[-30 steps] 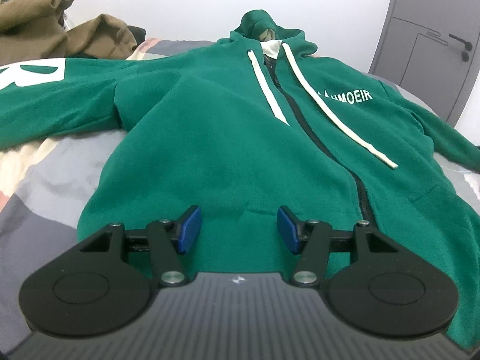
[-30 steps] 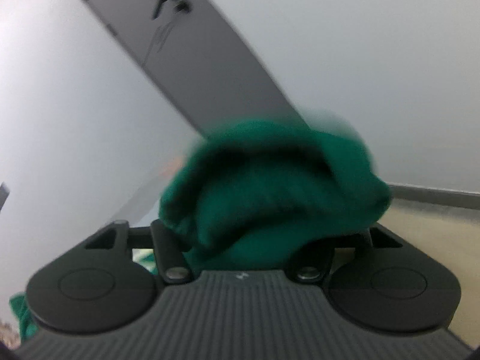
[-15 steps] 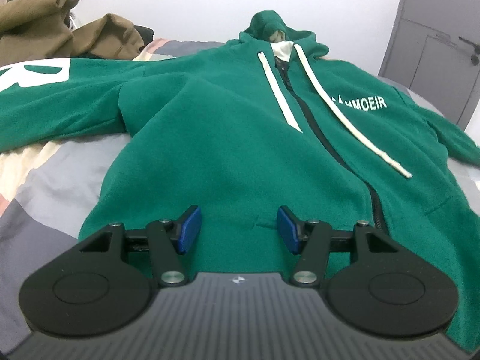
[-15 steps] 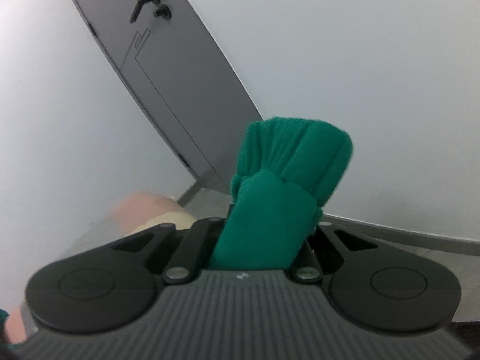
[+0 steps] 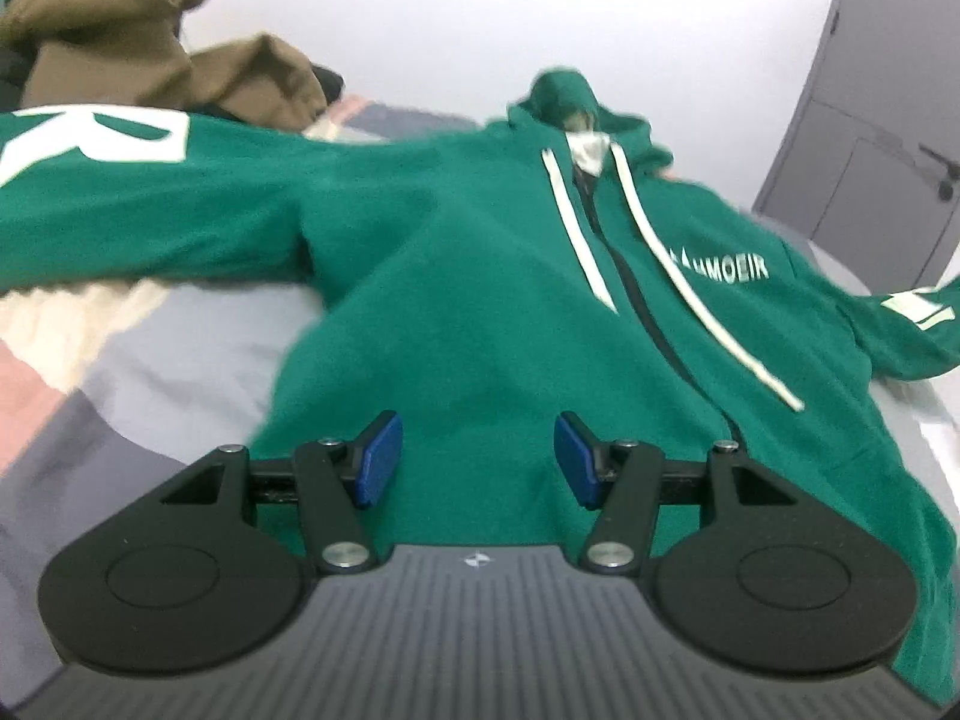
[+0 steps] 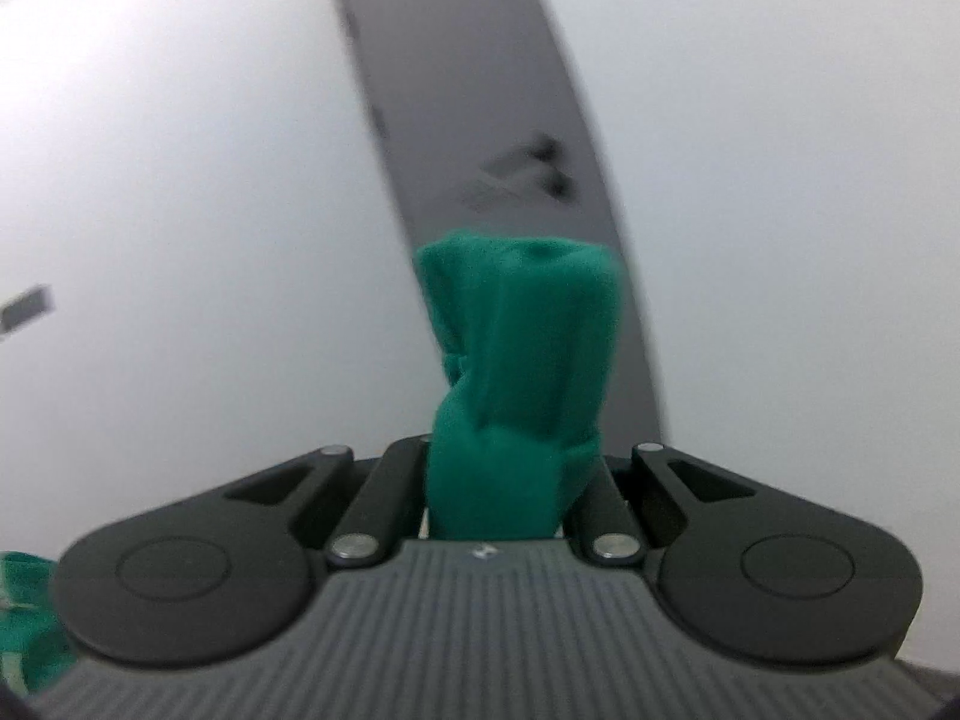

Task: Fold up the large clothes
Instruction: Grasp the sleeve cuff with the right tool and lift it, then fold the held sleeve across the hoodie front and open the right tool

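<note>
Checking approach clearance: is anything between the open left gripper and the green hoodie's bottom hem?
Nothing visible. The left gripper is open directly over the green hoodie near its hem, with only hoodie fabric showing between the fingers. The brown clothes lie far behind.

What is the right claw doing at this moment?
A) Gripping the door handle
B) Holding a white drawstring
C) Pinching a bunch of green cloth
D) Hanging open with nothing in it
C: the right claw is shut on a bunch of green cloth that stands up between its fingers.
</note>
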{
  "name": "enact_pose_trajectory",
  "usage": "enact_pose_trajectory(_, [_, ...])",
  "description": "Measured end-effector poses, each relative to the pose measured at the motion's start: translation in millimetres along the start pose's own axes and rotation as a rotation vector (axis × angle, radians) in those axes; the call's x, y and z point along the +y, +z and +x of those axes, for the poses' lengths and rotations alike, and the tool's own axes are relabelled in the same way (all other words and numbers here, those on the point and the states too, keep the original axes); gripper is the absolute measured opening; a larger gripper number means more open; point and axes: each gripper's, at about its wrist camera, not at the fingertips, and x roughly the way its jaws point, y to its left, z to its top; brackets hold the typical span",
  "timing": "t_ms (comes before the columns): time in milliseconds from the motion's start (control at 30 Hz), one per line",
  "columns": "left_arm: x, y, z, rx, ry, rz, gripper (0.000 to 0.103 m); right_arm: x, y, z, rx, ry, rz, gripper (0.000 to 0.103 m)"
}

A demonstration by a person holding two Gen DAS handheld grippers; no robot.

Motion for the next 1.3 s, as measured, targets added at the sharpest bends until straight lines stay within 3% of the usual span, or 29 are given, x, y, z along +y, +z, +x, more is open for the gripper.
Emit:
enact_pose_trajectory(133, [19.9,14.6,-23.1,-0.081,0.058,-0.052,0.062,69.1,28.6,-59.5,-0.046,0.140,-0.075,0.011])
enact_pose_trajectory(300, [51.2,28.2,-51.0,-0.132,0.035,-0.148,0.062,153.5,28.1,-138.1,-0.054,0.326,-0.152,0.011])
enact_pose_trajectory(467, [66.3,32.7,-69.7,-0.161,-0.018,-0.197,0.062,231.2,-12.6,-205.3,-0.007,0.481,-0.310,0.011])
enact_pose_trajectory(633, [69.7,33.1,-80.3,-0.174,-0.060,-0.201,0.062,281.2,-85.8,-249.4,0.072,0.589,-0.442,0.011])
enact_pose_trajectory(767, [72.3,26.5,-80.3,-0.168,-0.081,-0.199,0.062,295.2,-144.1,-240.9,0.176,0.631,-0.497,0.011])
enact_pose_trajectory(933, [72.2,19.7,-69.4,-0.133,-0.113,-0.174,0.062,302.3,-223.1,-262.3,0.324,0.654,-0.520,0.013])
enact_pose_trajectory(1200, [66.1,16.2,-54.6,-0.121,-0.139,-0.127,0.062,295.1,-272.5,-251.8,0.489,0.690,-0.508,0.016])
enact_pose_trajectory(1300, [65.4,18.6,-50.2,-0.120,-0.160,-0.132,0.062,297.9,-285.6,-251.7,0.539,0.710,-0.501,0.025])
